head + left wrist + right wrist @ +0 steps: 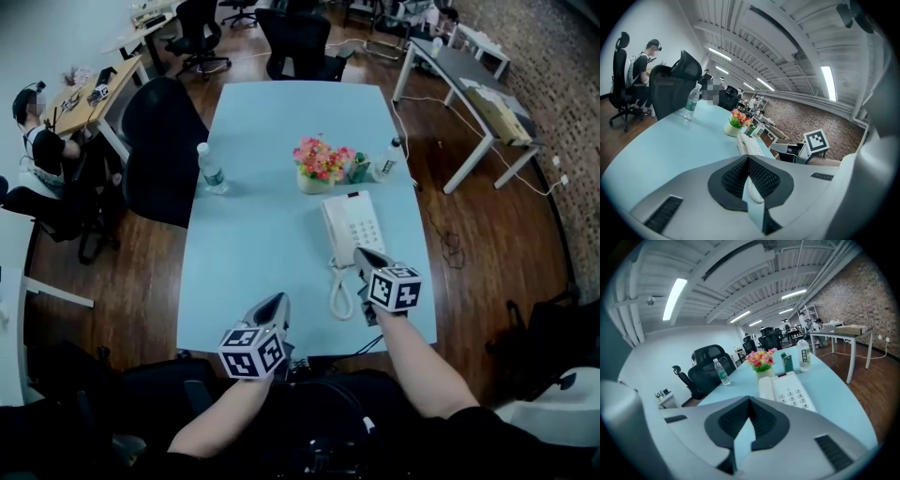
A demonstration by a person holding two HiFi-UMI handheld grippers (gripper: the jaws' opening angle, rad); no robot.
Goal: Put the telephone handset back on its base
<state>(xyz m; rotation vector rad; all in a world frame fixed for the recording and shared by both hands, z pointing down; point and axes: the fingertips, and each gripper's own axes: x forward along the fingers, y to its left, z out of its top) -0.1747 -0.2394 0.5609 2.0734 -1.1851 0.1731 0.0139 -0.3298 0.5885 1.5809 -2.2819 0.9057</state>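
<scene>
A white telephone (354,226) lies on the light-blue table (253,244), keypad to the right. Its handset (333,230) rests along the left side of the base, and the coiled cord (341,292) loops toward the near edge. My right gripper (360,253) is just short of the phone's near end, shut, with nothing between its fingers; the right gripper view shows the phone (793,393) and handset (766,387) straight ahead. My left gripper (279,298) hangs lower left of the phone, also shut and empty. In its own view the phone (750,146) lies ahead.
Beyond the phone stand a pot of flowers (320,166), a green carton (360,169) and a bottle (387,159). A water bottle (211,171) stands near the table's left edge beside a black office chair (159,141). A person (42,141) sits at a desk far left.
</scene>
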